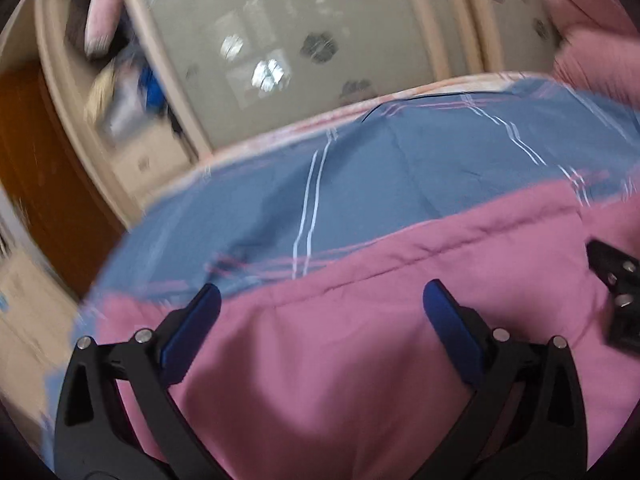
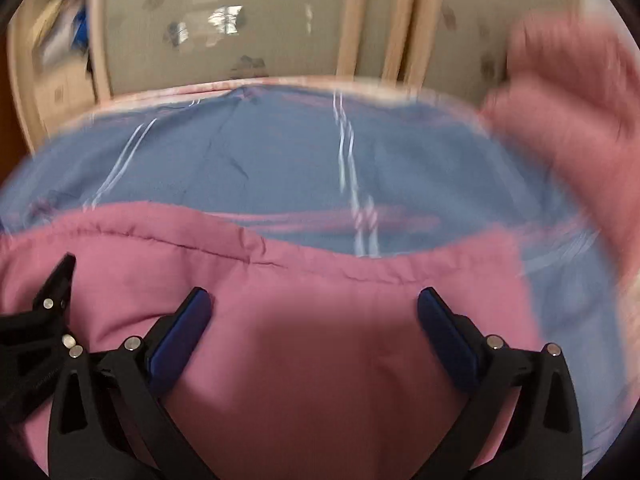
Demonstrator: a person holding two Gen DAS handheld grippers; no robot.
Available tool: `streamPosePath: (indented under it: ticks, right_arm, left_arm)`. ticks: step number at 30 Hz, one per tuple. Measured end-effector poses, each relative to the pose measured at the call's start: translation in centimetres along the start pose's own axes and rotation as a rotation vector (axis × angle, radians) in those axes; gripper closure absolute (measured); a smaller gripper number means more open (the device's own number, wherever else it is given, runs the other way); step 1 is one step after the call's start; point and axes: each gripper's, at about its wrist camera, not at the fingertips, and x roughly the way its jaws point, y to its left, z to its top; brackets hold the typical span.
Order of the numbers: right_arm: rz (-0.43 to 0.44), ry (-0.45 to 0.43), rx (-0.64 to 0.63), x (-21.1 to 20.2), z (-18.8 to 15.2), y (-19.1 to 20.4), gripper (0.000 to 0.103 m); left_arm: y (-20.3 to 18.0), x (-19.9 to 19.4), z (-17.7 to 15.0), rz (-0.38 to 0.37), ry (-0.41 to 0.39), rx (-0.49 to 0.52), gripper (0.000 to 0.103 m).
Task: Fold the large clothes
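A large pink garment (image 1: 360,320) lies spread over a bed with a blue striped sheet (image 1: 360,168); its stitched hem runs across both views. My left gripper (image 1: 322,300) hovers open over the pink cloth, blue pads wide apart and nothing between them. The right gripper (image 2: 314,304) is open too, above the same pink garment (image 2: 320,340), holding nothing. Each gripper's black frame shows at the edge of the other's view: the right one (image 1: 616,292), the left one (image 2: 44,320). Both views are motion-blurred.
A heap of pink fabric (image 2: 572,92) sits at the bed's far right. Beyond the bed stand wardrobe sliding doors (image 1: 280,60) with a flower print. An open shelf with clothes (image 1: 120,80) and a brown wooden door (image 1: 36,168) are at the left.
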Motion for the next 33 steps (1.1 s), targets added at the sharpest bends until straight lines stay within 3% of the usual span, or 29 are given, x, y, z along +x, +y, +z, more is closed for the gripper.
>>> streamPosePath:
  ticks: [8,9,11,12,14,16,20,23,27,31,33]
  right_arm:
    - [0.073,-0.015,0.067,0.9,-1.3,-1.2,0.001]
    - [0.086,-0.01,0.076,0.8,-1.2,-1.4,0.001]
    - [0.11,-0.017,0.101,-0.5,-0.9,-2.5,0.001]
    - [0.082,-0.029,0.099,-1.4,-0.7,-3.3,0.001]
    - [0.025,-0.072,0.113,-3.4,-0.7,-4.7,0.001]
    - [-0.029,-0.09,0.127,-4.9,-1.3,-5.9,0.001]
    - [-0.101,-0.054,0.191,-4.5,-2.9,-8.4,0.001]
    - [-0.07,-0.025,0.266,-3.0,-4.2,-9.6,0.001]
    - [-0.074,-0.033,0.255,-2.5,-4.5,-9.2,0.001]
    - [-0.017,-0.038,0.349,-1.4,-5.2,-10.8,0.005]
    - [-0.012,-0.054,0.404,-1.6,-5.3,-11.8,0.005]
  left_arm:
    - [0.2,1.0,-0.8,-0.005,-0.024,-0.033,0.002]
    - [0.4,0.9,-0.7,-0.018,-0.021,-0.039,0.002]
    - [2.3,0.7,-0.7,-0.111,0.012,-0.085,0.002]
    - [3.7,0.5,-0.7,-0.127,0.035,-0.108,0.002]
    - [8.1,-0.8,-1.0,-0.035,0.033,-0.184,0.002]
    - [12.4,-2.1,-2.0,-0.004,0.02,-0.257,0.002]
    - [16.2,-1.4,-5.8,0.035,0.055,-0.245,0.002]
    - [17.7,0.0,-8.5,-0.026,0.085,-0.309,0.002]
    - [17.3,-0.5,-9.1,0.003,0.034,-0.299,0.002]
    - [18.4,0.3,-9.9,-0.068,0.022,-0.381,0.002]
    - [18.8,0.2,-9.6,-0.065,0.004,-0.408,0.002]
